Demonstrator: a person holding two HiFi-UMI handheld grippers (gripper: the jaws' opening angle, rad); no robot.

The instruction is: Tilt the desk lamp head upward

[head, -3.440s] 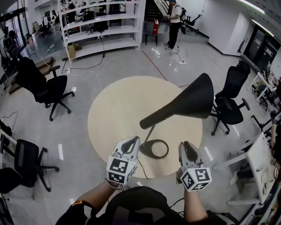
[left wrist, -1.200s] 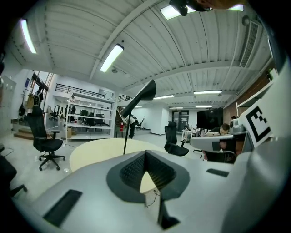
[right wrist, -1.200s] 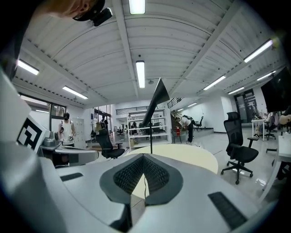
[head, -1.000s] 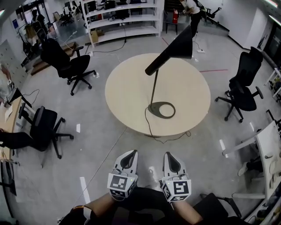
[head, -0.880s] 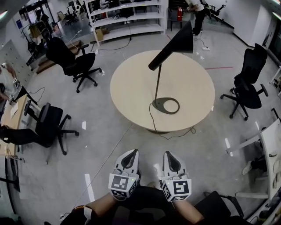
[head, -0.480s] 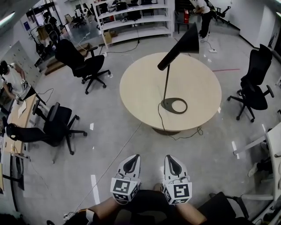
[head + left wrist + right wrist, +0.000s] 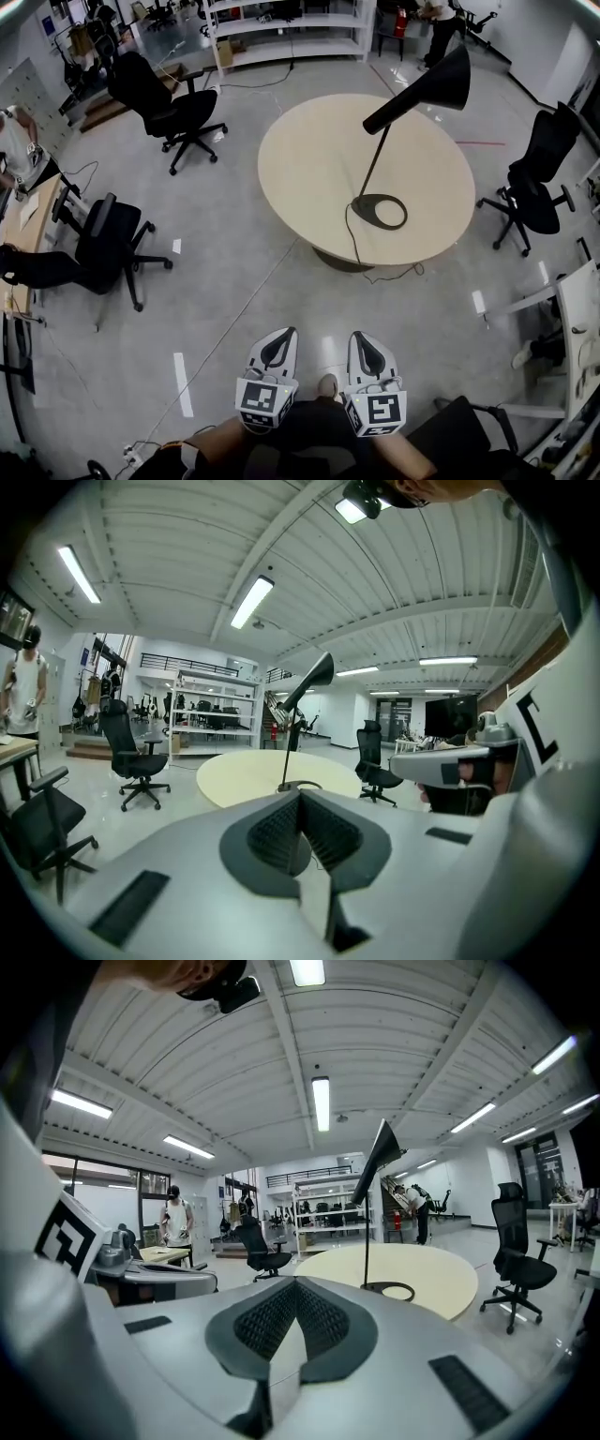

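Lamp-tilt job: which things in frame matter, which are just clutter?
In play: desk lamp, lamp head, left gripper, right gripper (both shut, empty).
Just around: round table, black office chairs, shelving unit, person at back.

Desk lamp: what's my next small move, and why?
Probably step toward the round table. The desk lamp stands there across the floor, well beyond both tongs, and the left tongs and right tongs sit shut and empty by the body; its head can't be reached from here.
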